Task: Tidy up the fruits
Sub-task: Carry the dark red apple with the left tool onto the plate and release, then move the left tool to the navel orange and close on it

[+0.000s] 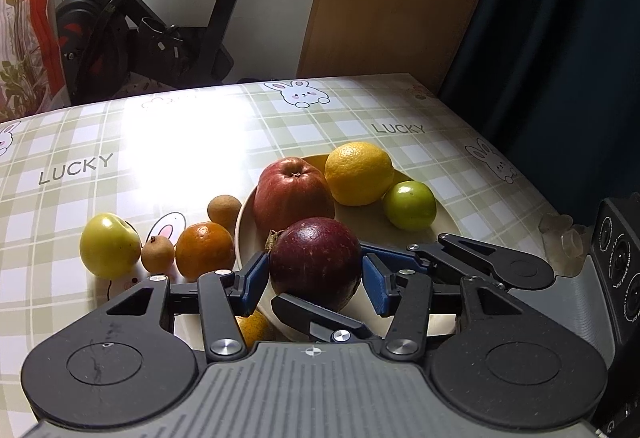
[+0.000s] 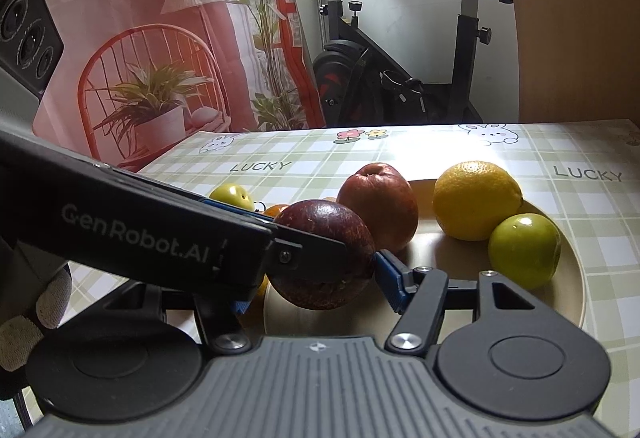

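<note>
The dark red fruit (image 1: pixel 315 263) sits at 12 o'clock between the left gripper (image 1: pixel 316 280) pads, over the plate (image 1: pixel 448 234) rim. Whether that gripper pinches it or stands released cannot be told. The right gripper (image 2: pixel 320 288) also straddles it, slack on its right side.

Small orange-yellow fruit (image 1: pixel 253 325) mostly hidden behind left tool (image 1: pixel 316 274) — kind unclear.

Left tool (image 1: pixel 316 282) and right tool (image 2: pixel 316 290) crossed, tips interleaved, fingers of each moderately parted.

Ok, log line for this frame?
left gripper: shut on purple fruit | right gripper: around it, grip unclear | plate: apple, citrus, green fruit
</note>
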Action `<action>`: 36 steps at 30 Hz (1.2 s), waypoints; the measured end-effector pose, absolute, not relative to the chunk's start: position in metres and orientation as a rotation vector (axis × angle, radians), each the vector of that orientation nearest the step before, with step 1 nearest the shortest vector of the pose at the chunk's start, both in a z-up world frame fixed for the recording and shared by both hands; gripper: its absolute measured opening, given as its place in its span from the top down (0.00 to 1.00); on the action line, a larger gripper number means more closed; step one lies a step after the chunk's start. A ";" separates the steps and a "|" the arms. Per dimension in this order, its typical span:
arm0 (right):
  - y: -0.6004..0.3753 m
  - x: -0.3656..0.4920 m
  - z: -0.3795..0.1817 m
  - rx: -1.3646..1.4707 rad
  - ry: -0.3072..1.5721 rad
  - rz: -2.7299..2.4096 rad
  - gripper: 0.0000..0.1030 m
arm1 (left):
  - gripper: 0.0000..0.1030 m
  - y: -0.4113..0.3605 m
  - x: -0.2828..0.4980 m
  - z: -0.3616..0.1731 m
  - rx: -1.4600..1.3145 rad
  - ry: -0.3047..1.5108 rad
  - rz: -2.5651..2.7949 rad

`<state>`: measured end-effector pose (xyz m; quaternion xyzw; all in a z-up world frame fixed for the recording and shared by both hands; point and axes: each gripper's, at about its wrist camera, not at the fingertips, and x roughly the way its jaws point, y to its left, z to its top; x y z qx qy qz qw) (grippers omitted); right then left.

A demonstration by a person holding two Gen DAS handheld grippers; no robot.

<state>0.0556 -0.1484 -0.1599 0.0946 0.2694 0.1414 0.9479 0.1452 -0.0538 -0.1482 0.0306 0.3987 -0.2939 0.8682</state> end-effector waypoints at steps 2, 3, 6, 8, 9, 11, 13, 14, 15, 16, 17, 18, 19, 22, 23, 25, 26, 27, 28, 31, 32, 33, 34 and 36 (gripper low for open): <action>-0.147 0.057 -0.162 0.201 0.549 0.291 0.39 | 0.47 -0.054 0.150 -0.150 0.058 0.842 -0.608; -0.147 0.058 -0.164 0.205 0.550 0.291 0.39 | 0.47 -0.054 0.150 -0.150 0.056 0.844 -0.604; -0.145 0.060 -0.168 0.208 0.556 0.294 0.39 | 0.47 -0.055 0.153 -0.154 0.061 0.848 -0.594; -0.146 0.061 -0.169 0.211 0.559 0.295 0.39 | 0.47 -0.054 0.155 -0.156 0.060 0.853 -0.592; -0.146 0.062 -0.170 0.211 0.562 0.295 0.39 | 0.47 -0.054 0.155 -0.157 0.060 0.856 -0.592; -0.146 0.062 -0.170 0.212 0.566 0.293 0.39 | 0.47 -0.055 0.155 -0.158 0.061 0.856 -0.593; -0.146 0.063 -0.170 0.211 0.566 0.293 0.38 | 0.47 -0.056 0.155 -0.158 0.062 0.853 -0.592; -0.145 0.063 -0.170 0.207 0.563 0.291 0.38 | 0.47 -0.056 0.155 -0.158 0.062 0.853 -0.591; -0.145 0.062 -0.170 0.202 0.560 0.287 0.38 | 0.47 -0.055 0.154 -0.158 0.061 0.851 -0.590; -0.143 0.062 -0.169 0.197 0.558 0.282 0.38 | 0.47 -0.055 0.154 -0.158 0.060 0.850 -0.588; -0.142 0.060 -0.169 0.191 0.553 0.276 0.38 | 0.47 -0.056 0.154 -0.158 0.059 0.848 -0.584; -0.140 0.058 -0.169 0.182 0.545 0.265 0.36 | 0.47 -0.055 0.153 -0.158 0.055 0.844 -0.579; -0.139 0.055 -0.168 0.171 0.533 0.253 0.35 | 0.47 -0.055 0.151 -0.158 0.052 0.836 -0.576; -0.134 0.044 -0.166 0.130 0.481 0.237 0.34 | 0.46 -0.050 0.146 -0.153 0.040 0.808 -0.550; -0.131 0.040 -0.165 0.115 0.462 0.239 0.34 | 0.46 -0.046 0.144 -0.150 0.019 0.790 -0.539; -0.128 0.034 -0.164 0.092 0.433 0.237 0.34 | 0.46 -0.039 0.139 -0.146 -0.014 0.765 -0.519; -0.127 0.032 -0.164 0.084 0.421 0.234 0.34 | 0.46 -0.035 0.136 -0.144 -0.029 0.751 -0.504; -0.126 0.029 -0.163 0.079 0.409 0.230 0.34 | 0.46 -0.030 0.133 -0.141 -0.044 0.739 -0.492; -0.126 0.026 -0.163 0.077 0.397 0.225 0.34 | 0.46 -0.025 0.130 -0.139 -0.054 0.728 -0.482; -0.125 0.012 -0.161 0.069 0.342 0.215 0.34 | 0.46 -0.010 0.118 -0.133 -0.067 0.688 -0.437; -0.124 0.008 -0.160 0.064 0.331 0.225 0.34 | 0.46 -0.004 0.114 -0.132 -0.073 0.676 -0.420; -0.121 0.005 -0.160 0.058 0.328 0.240 0.34 | 0.46 0.003 0.110 -0.131 -0.083 0.668 -0.402; -0.118 0.004 -0.160 0.051 0.331 0.257 0.34 | 0.46 0.009 0.107 -0.130 -0.096 0.664 -0.387; -0.109 0.005 -0.159 0.021 0.345 0.295 0.37 | 0.46 0.020 0.104 -0.132 -0.118 0.668 -0.364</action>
